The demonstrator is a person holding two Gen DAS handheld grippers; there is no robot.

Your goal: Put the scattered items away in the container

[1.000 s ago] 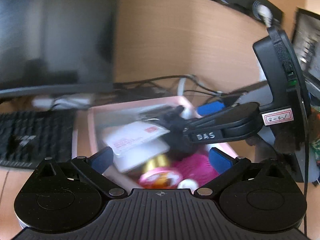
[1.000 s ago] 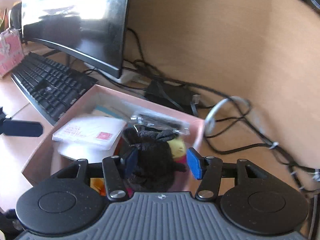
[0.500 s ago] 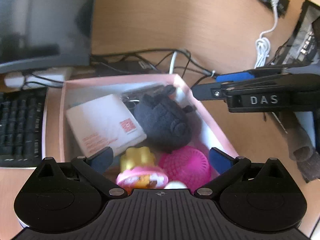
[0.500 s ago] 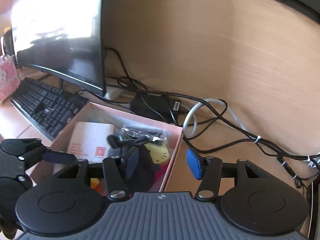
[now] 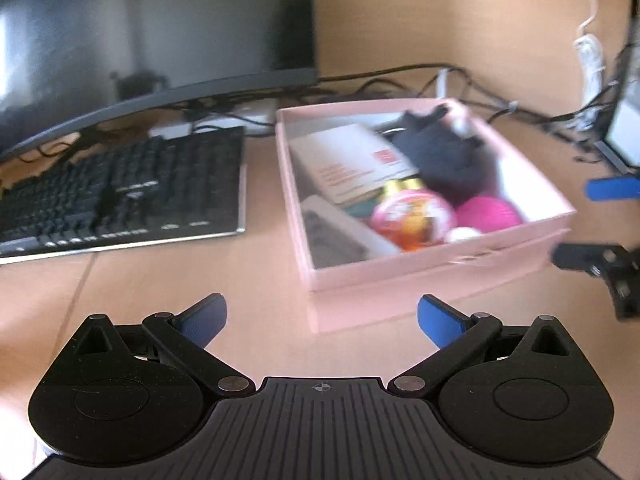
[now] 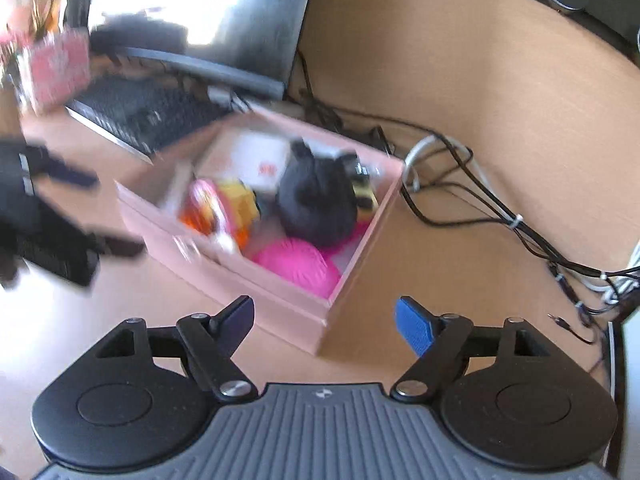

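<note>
Both tools have pulled back from the pink box (image 5: 436, 268); our right tool (image 6: 324, 322) is opening, empty, our left tool (image 5: 320, 318) wide, empty. Black plush (image 6: 316, 200) sits heaped inside the box; it could topple out.

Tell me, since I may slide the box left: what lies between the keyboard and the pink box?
Bare desk only, per the left wrist view, between keyboard and pink box.

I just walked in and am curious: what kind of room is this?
Most likely a home or office computer desk. A dark monitor stands over a black keyboard, cables trail along the wooden desk, and a pink box holds small items.
</note>
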